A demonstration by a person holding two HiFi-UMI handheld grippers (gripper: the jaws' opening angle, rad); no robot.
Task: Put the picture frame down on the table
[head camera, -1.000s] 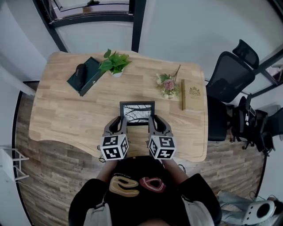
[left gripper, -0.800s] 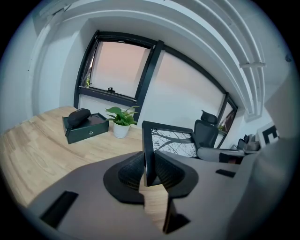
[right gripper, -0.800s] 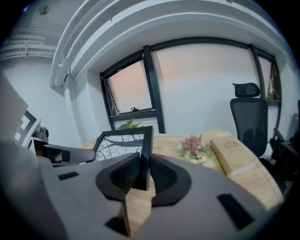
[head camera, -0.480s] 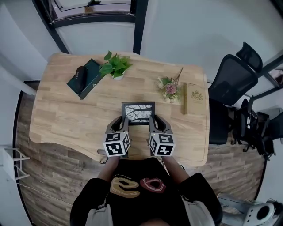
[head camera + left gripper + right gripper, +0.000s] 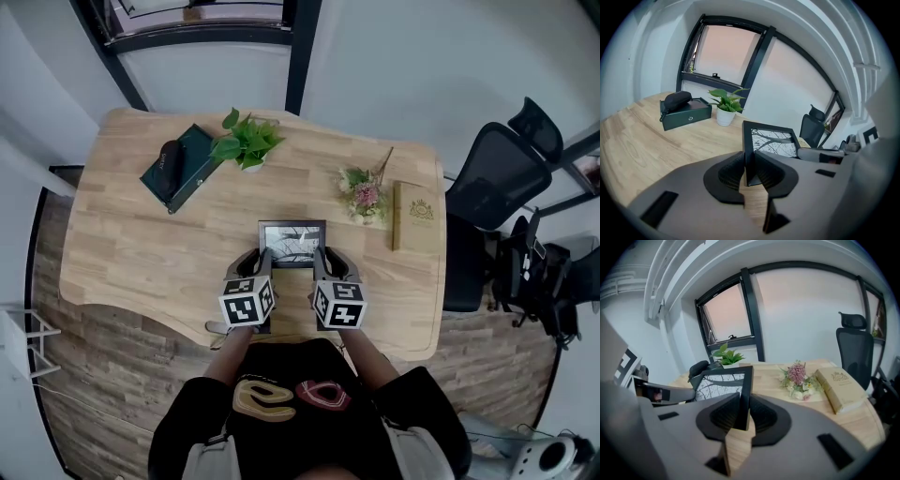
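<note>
The left claw and right claw each clench a side edge of the picture frame over the bench.

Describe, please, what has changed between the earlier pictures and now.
Very little. The picture frame looks slightly smaller and shorter in the head view, so it seems to have sunk a little toward the table. Nothing was taken or let go: the left gripper and right gripper remain shut on its side edges. The plant, green box, flowers and book stayed put.
</note>
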